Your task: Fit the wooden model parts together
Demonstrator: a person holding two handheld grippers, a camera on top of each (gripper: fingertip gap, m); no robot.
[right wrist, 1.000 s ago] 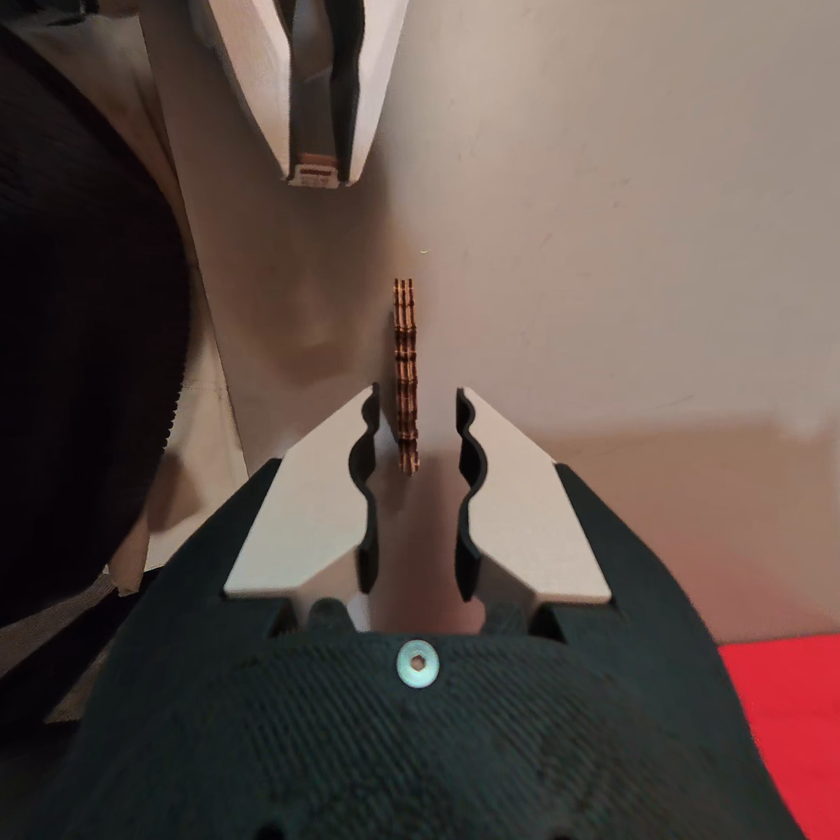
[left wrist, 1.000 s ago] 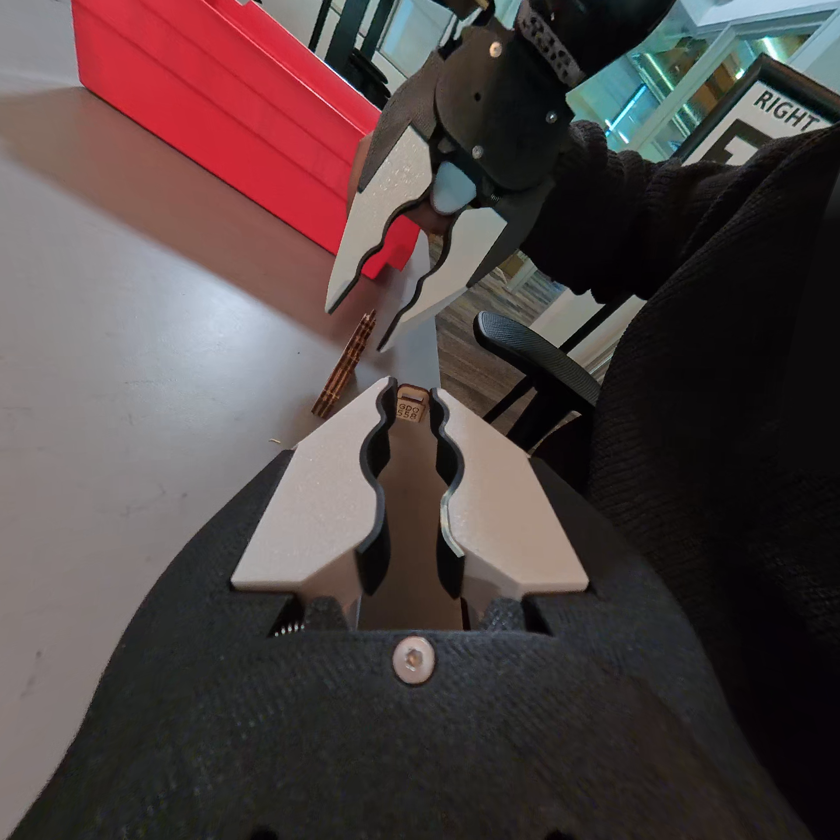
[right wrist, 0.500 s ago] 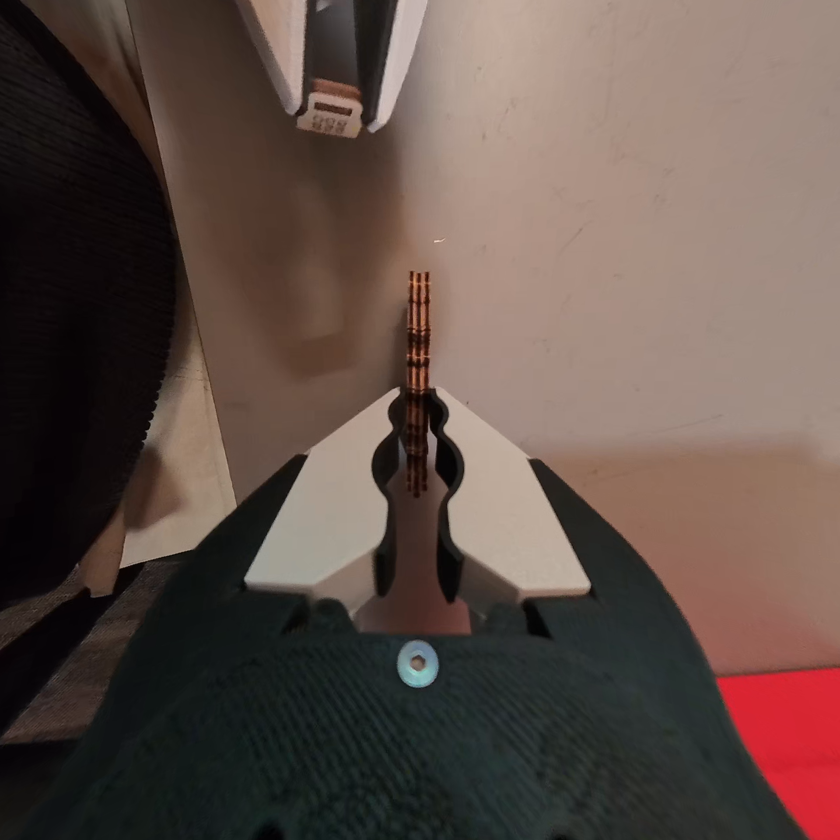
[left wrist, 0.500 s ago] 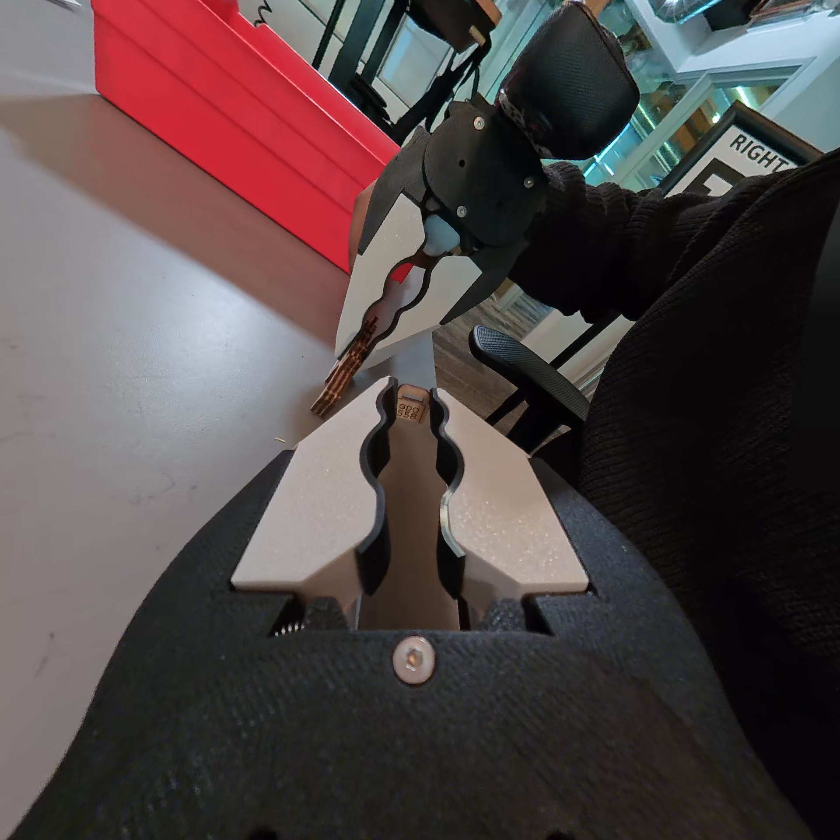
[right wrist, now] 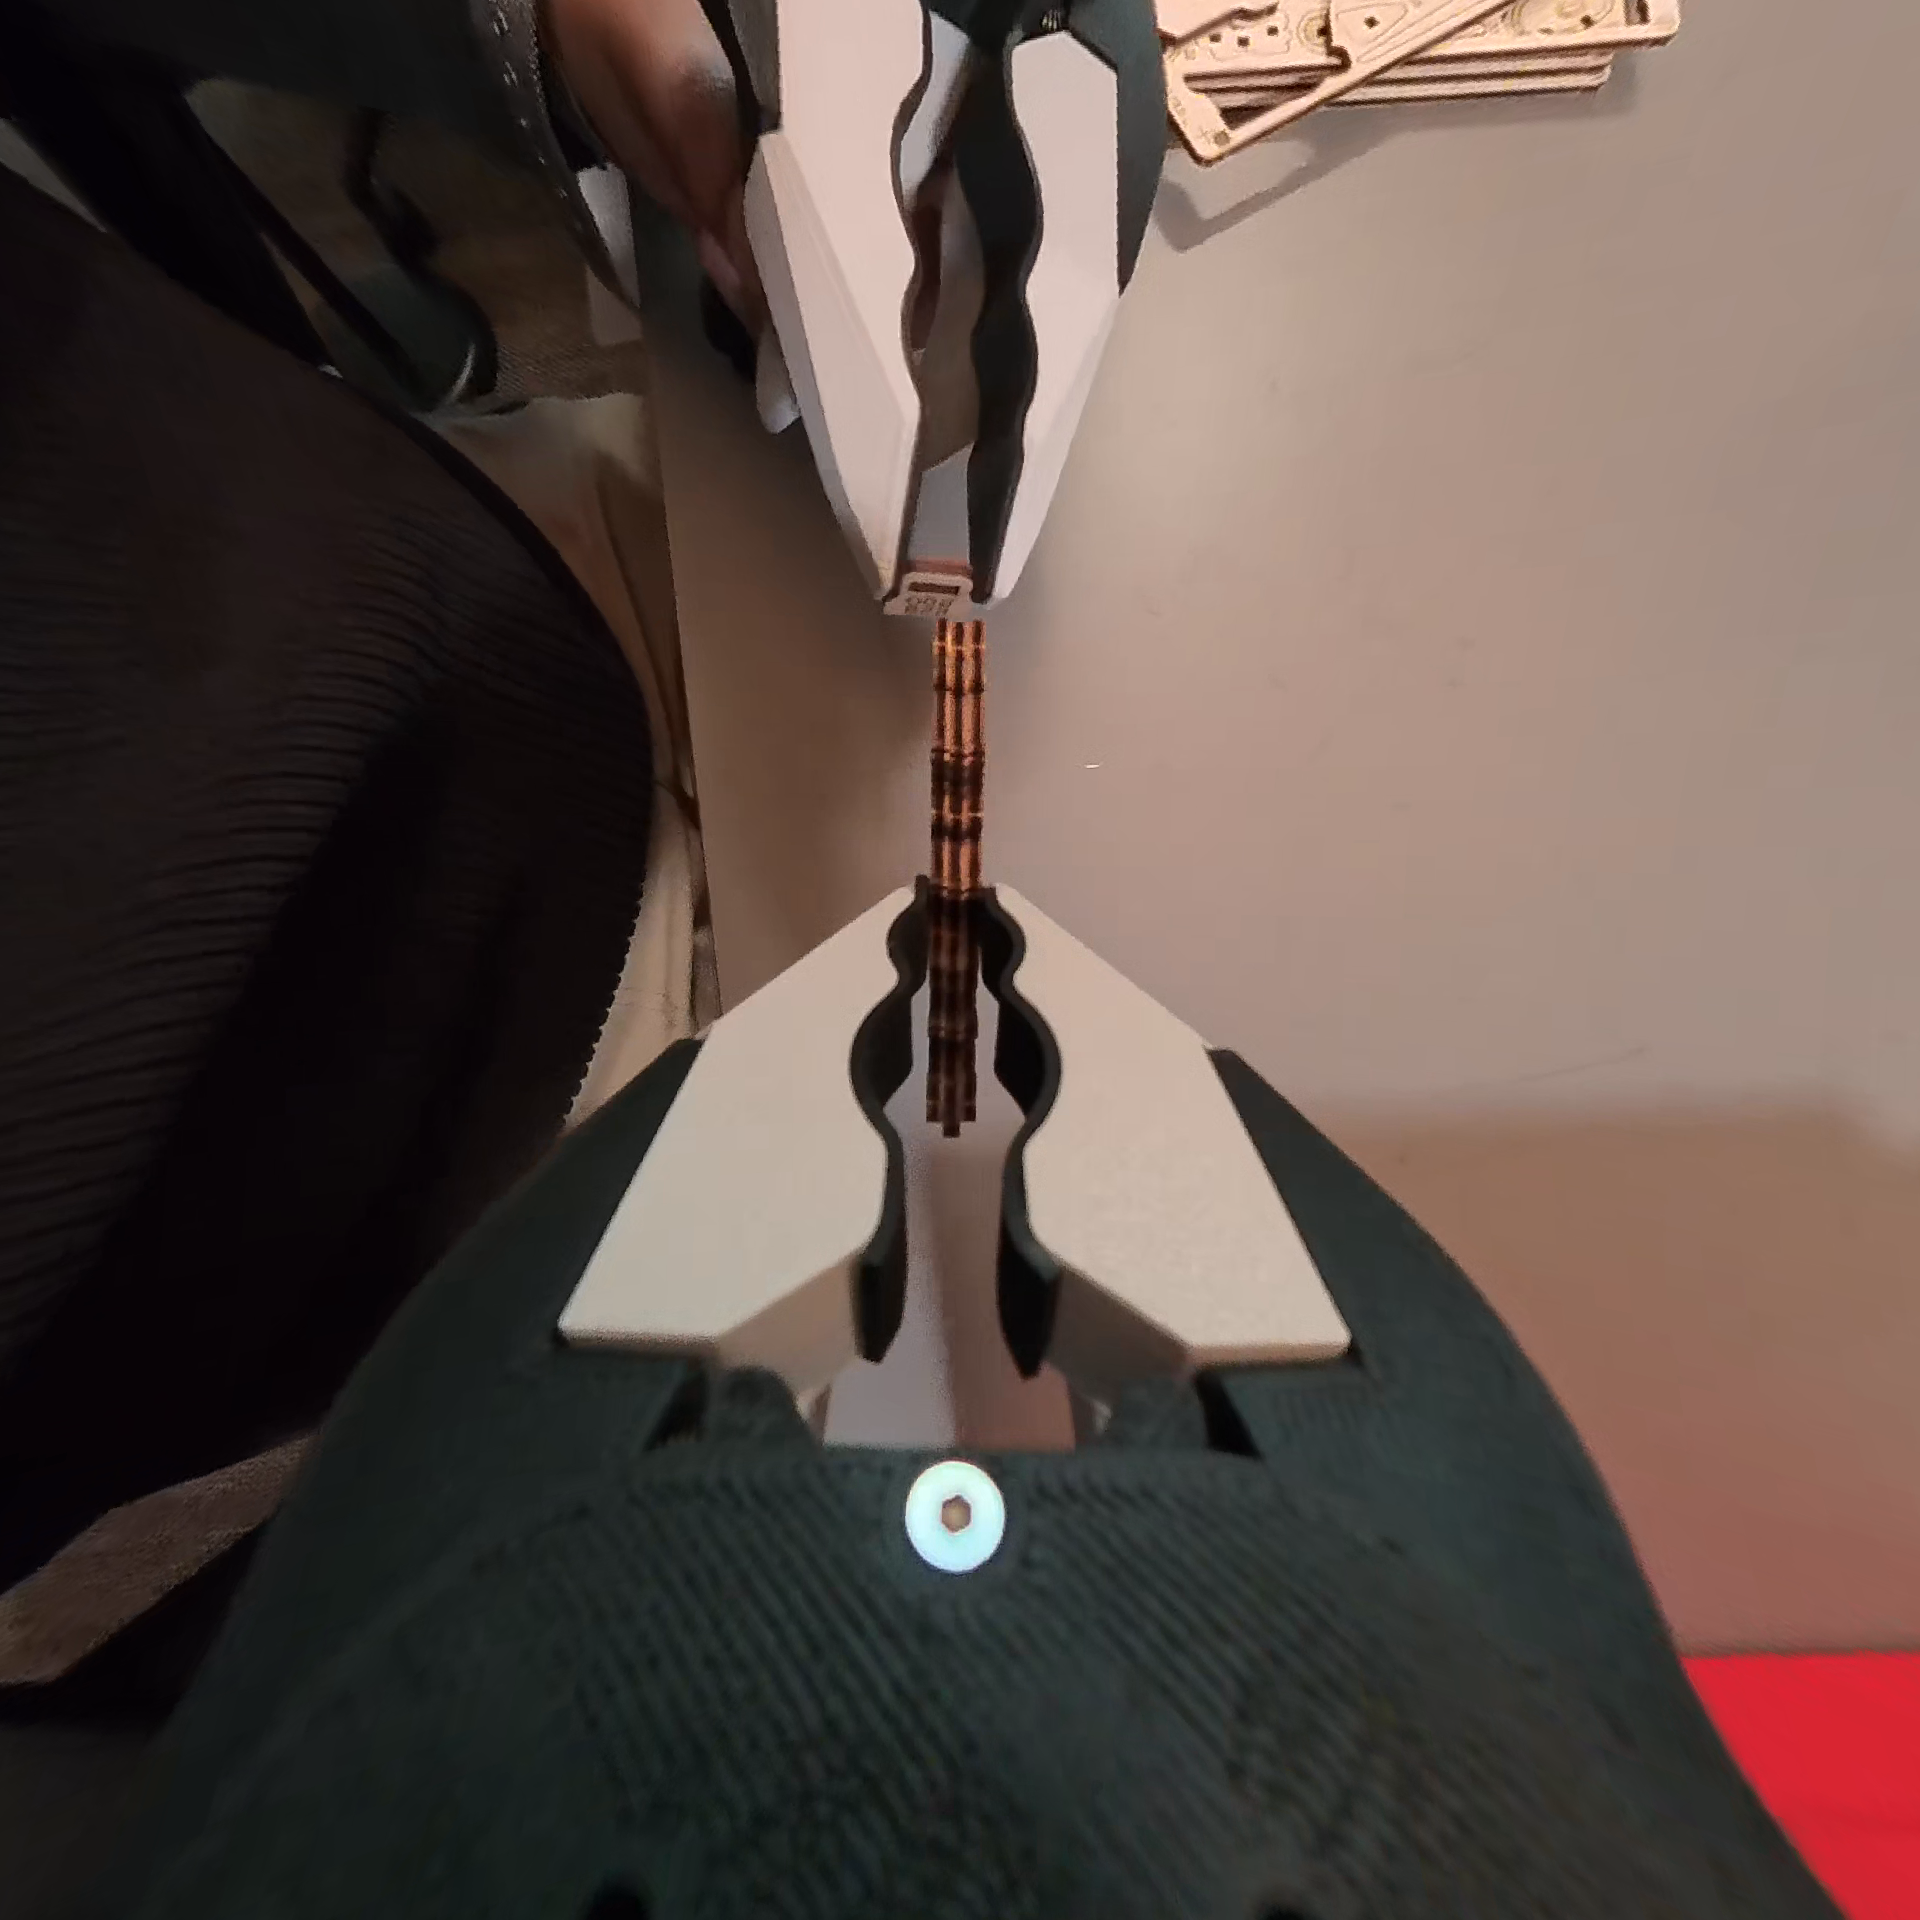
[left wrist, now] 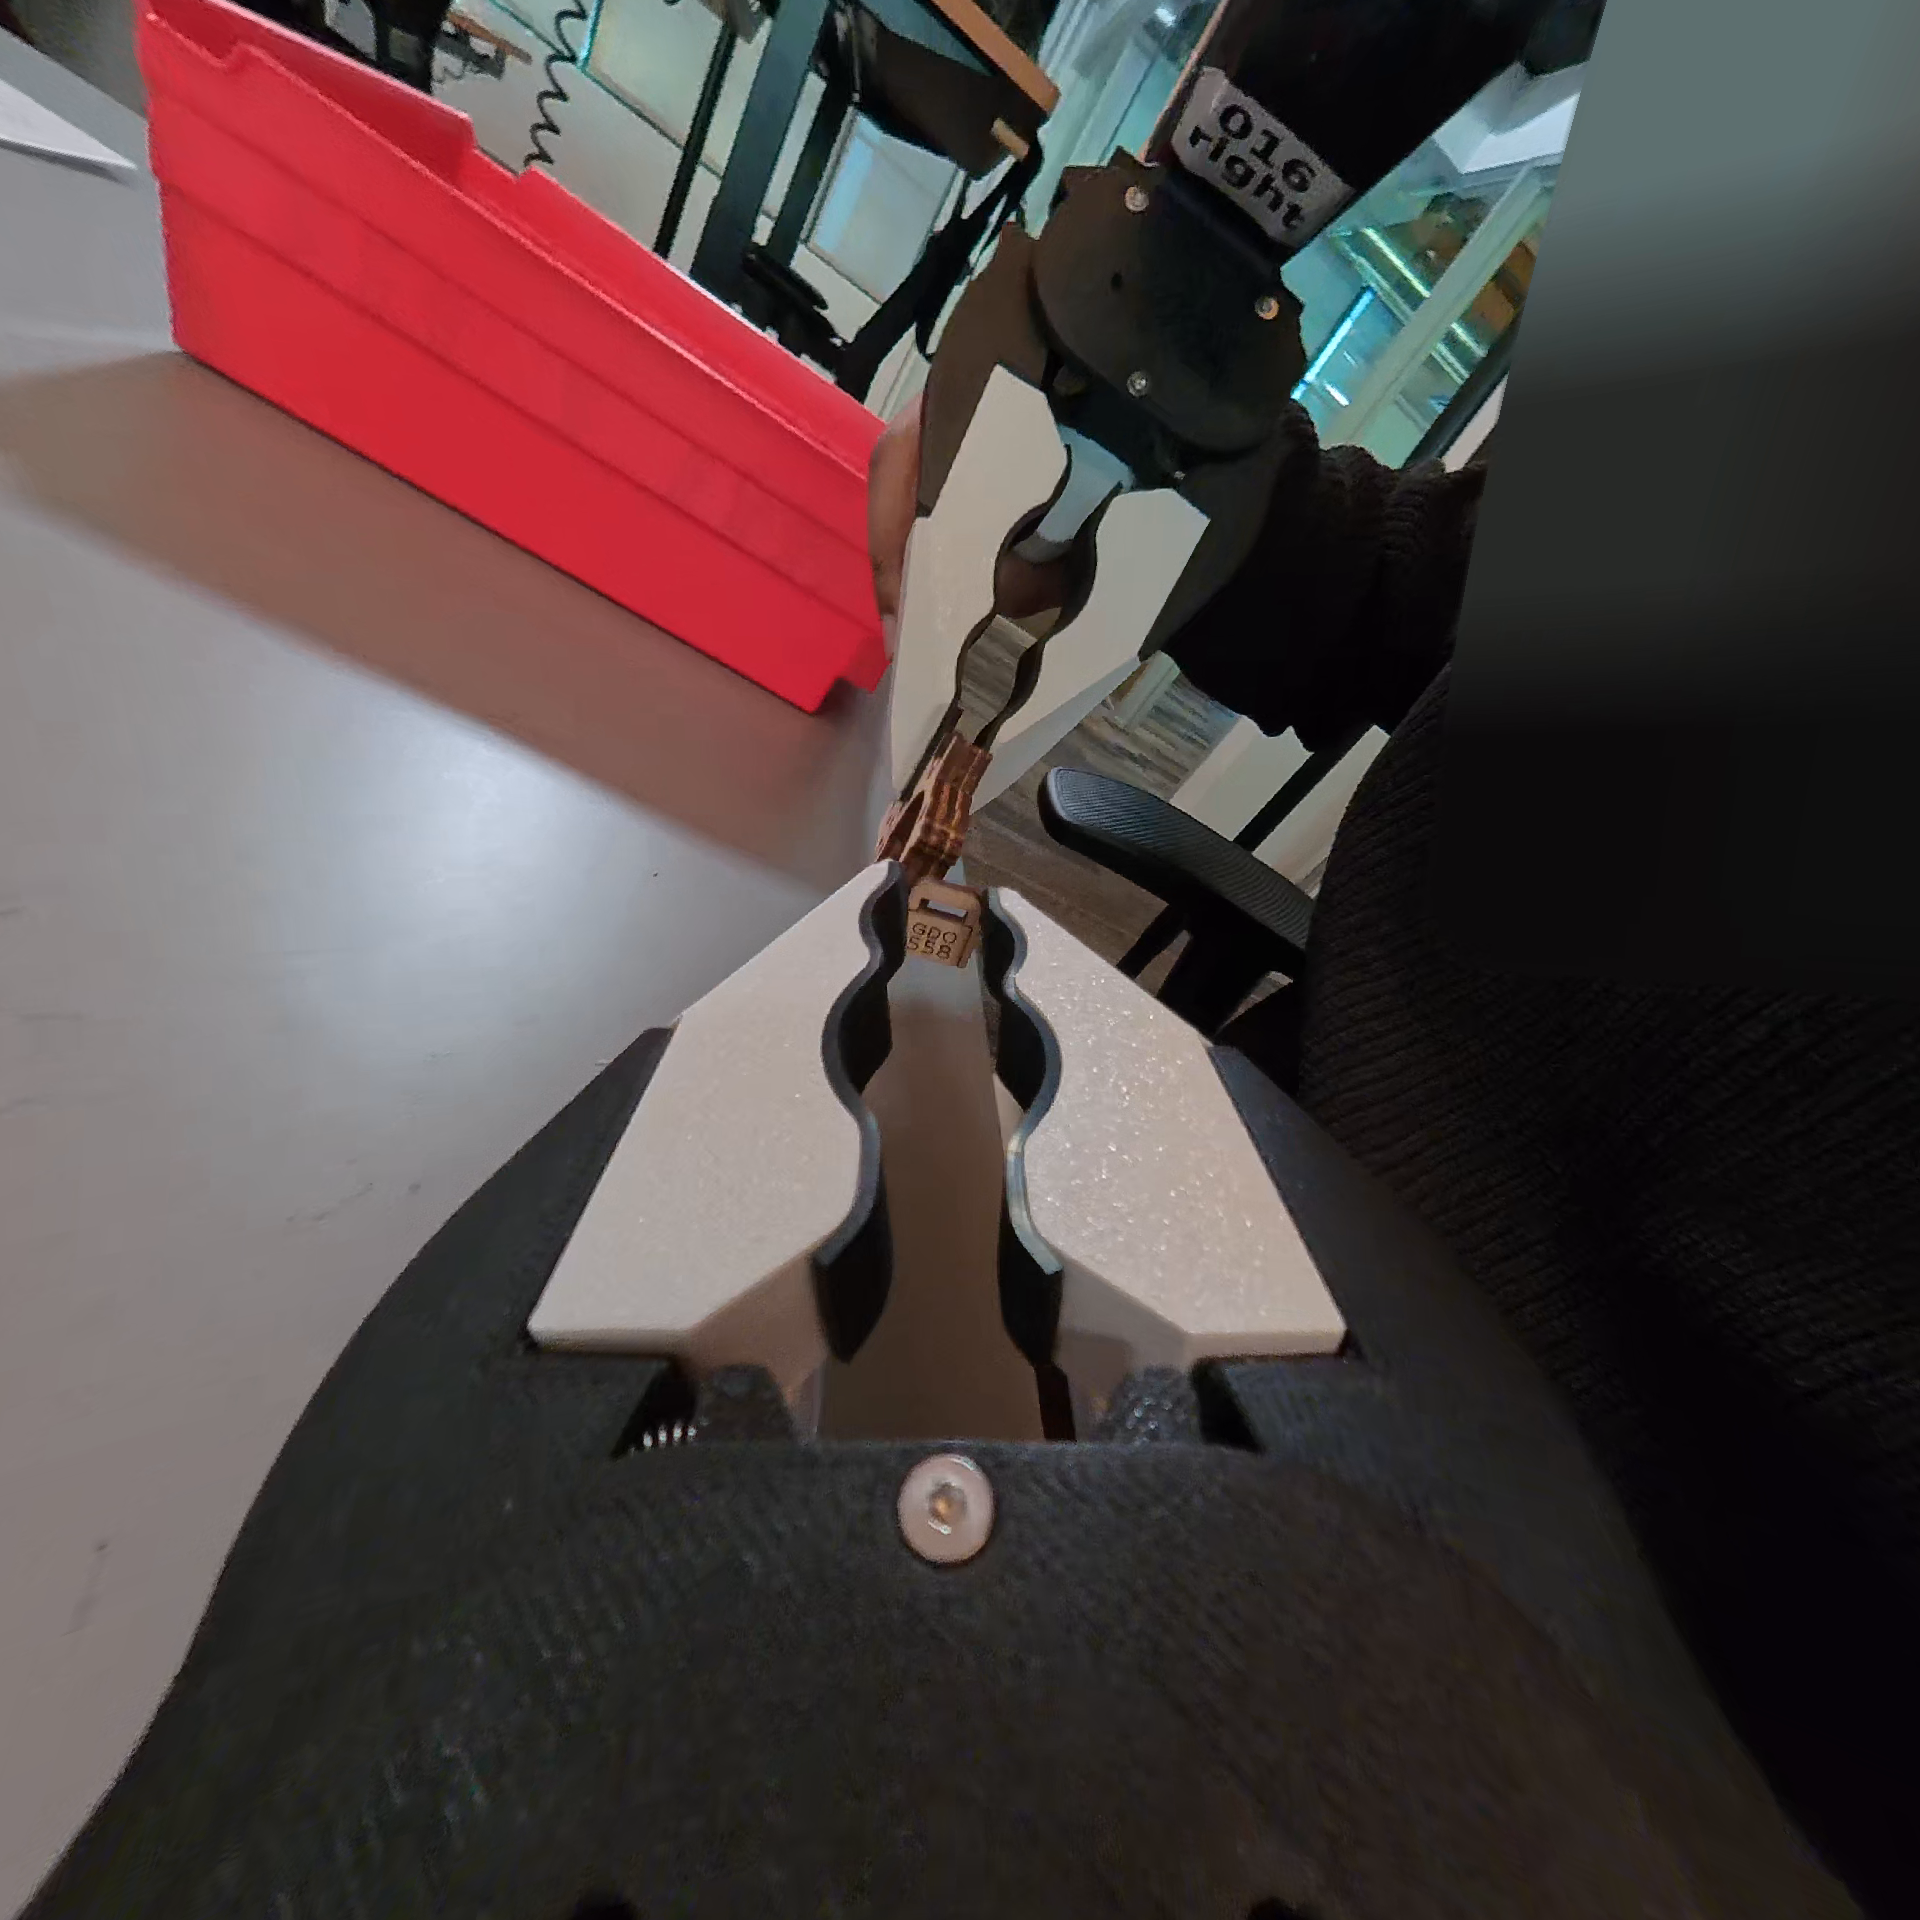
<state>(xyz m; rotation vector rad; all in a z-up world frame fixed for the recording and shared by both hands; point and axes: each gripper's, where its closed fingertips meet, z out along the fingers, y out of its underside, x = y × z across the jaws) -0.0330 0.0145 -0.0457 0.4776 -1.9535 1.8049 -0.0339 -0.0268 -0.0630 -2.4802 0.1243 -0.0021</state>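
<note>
Right gripper [right wrist: 954, 894], spread apart either side of the stacked wooden part [right wrist: 956, 790] a second ago, is now clamped on it. Part was lying on the table [left wrist: 312, 935]; now lifted clear, held edge-on at frame centre in the right wrist view. Its far end has come up to the small wooden piece [right wrist: 928, 598] pinched in the left gripper [left wrist: 940, 914], which now sits lower in that frame.

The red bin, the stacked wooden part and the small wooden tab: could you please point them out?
Red bin [left wrist: 499, 416], left wrist view: on its long side wall.
Stacked wooden part [right wrist: 958, 748], right wrist view: on its exposed layered edge, beyond the right gripper.
Small wooden tab [left wrist: 940, 928], left wrist view: on its flat face at the left gripper's tips.
</note>
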